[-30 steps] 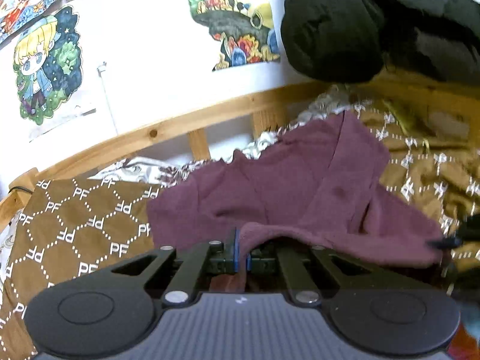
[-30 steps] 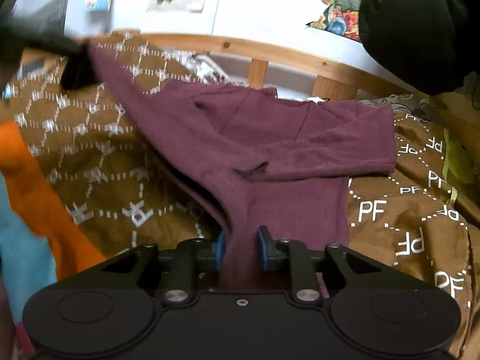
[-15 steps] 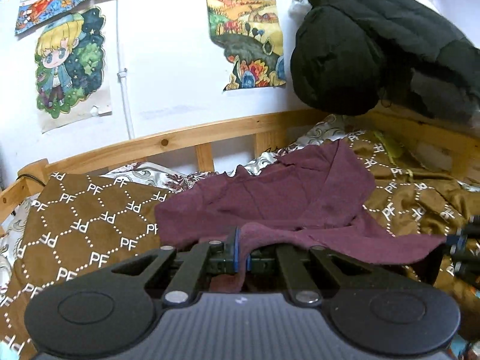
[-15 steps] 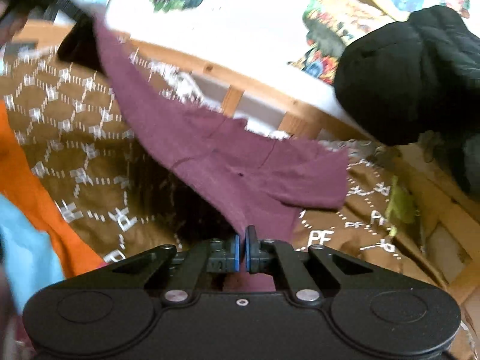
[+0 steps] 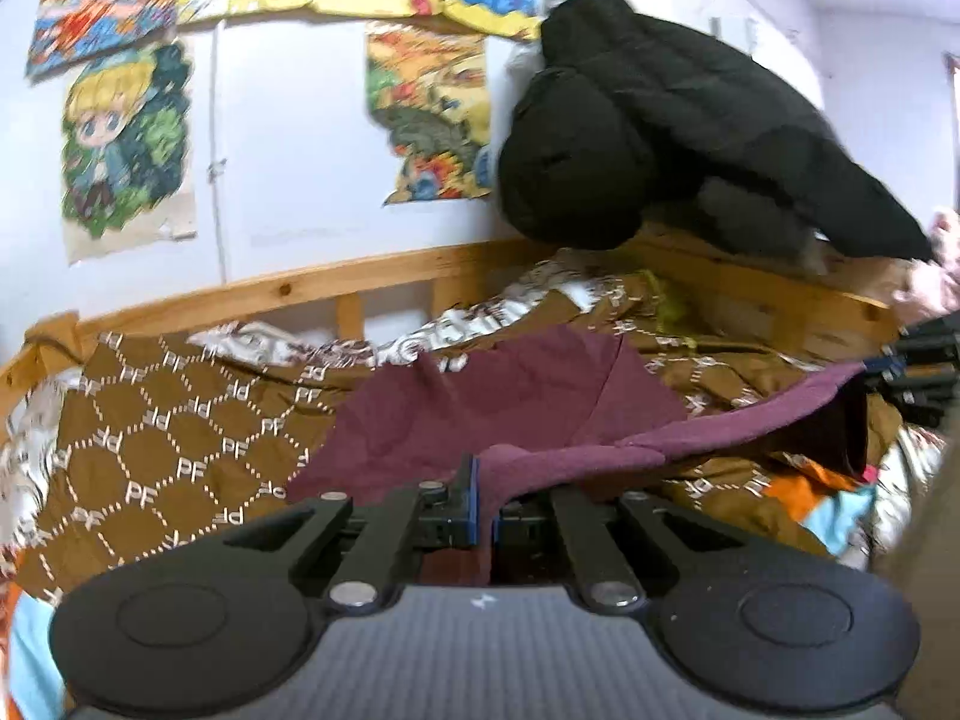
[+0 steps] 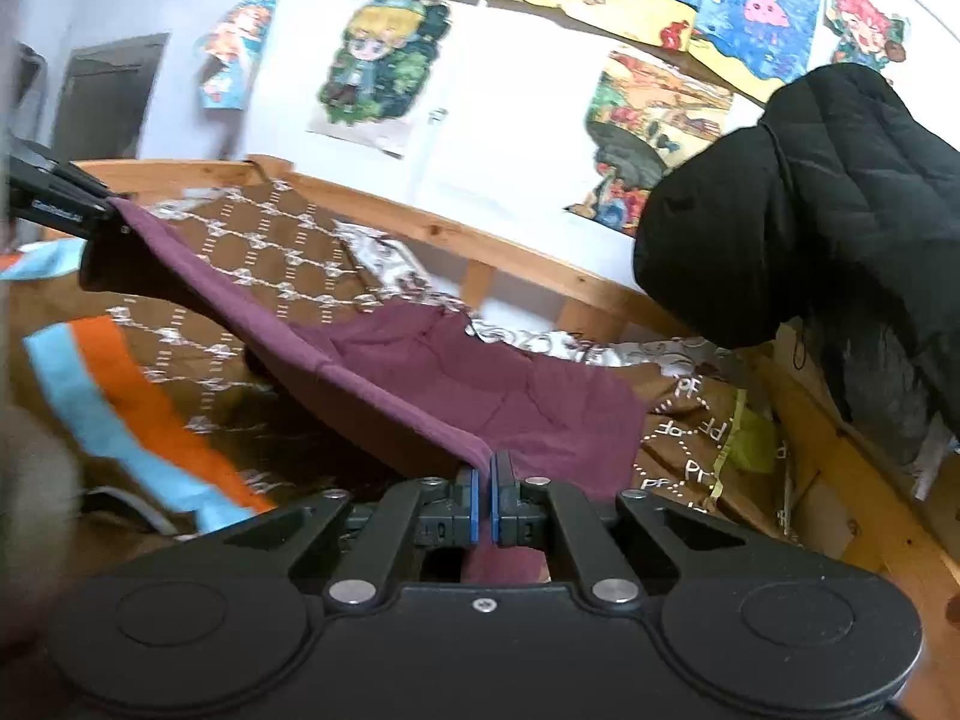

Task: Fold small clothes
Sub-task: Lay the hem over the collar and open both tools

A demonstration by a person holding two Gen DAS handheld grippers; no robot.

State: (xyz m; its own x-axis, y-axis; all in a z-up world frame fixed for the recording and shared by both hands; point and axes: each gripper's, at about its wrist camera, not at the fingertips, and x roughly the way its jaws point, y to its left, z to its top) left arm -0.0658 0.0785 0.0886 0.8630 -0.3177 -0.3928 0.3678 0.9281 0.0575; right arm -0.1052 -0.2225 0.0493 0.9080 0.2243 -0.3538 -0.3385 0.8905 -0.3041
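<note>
A maroon garment [image 5: 510, 414] hangs stretched between both grippers above the brown patterned bedspread [image 5: 156, 438]. My left gripper [image 5: 483, 504] is shut on one edge of it, cloth pinched between the blue pads. My right gripper [image 6: 483, 501] is shut on the other edge of the maroon garment [image 6: 480, 390]. In the left wrist view the right gripper [image 5: 912, 372] shows at the far right, holding its end. In the right wrist view the left gripper [image 6: 54, 201] shows at the far left. The hem runs taut between them; the far part sags onto the bed.
A wooden bed rail [image 5: 372, 282] runs behind the bed below a white wall with drawings. A black puffer jacket [image 6: 828, 210] hangs over the right rail. Orange and light-blue cloth [image 6: 120, 402] lies at the near side of the bed.
The right gripper's jaws went from open around the cloth to shut on it. Both grippers rose and drew back, lifting the garment's near edge off the bed and pulling it taut.
</note>
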